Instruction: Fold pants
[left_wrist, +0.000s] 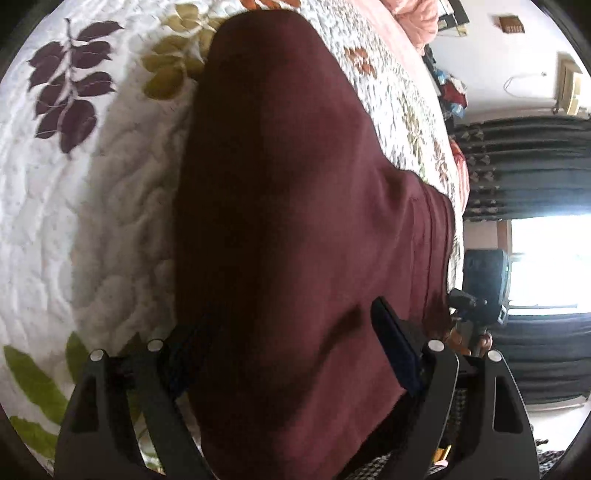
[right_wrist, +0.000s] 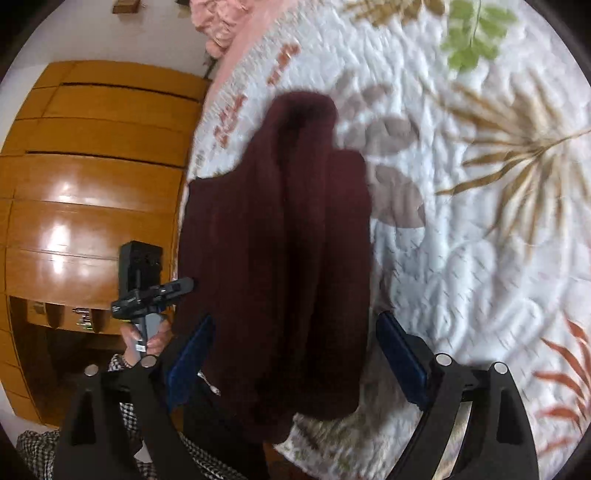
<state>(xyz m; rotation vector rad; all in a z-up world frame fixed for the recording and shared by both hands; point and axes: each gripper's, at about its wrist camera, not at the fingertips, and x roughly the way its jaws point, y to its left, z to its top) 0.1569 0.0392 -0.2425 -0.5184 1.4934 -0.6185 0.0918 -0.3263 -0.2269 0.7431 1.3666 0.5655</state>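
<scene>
The maroon pants (left_wrist: 295, 206) lie in a long strip on the quilt (left_wrist: 92, 221), close along the near edge of the bed. One end hangs over that edge, right under the two tools.

The left gripper (left_wrist: 291, 343) is spread wide, its pads clear of the cloth, though the pants run between them. The right gripper (right_wrist: 295, 354) stands just as wide and grasps nothing; the folded end sits between its fingers (right_wrist: 400, 354) without being pinched.

Seen from the right wrist, the far end of the pants bunches into a rounded hump. Beyond it the quilt is bare all the way across, with plenty of room. On the other side the bed edge is close, and a wooden wardrobe (right_wrist: 92, 184) stands past it. A hand (right_wrist: 147, 339) holds the left tool there, off the mattress.
</scene>
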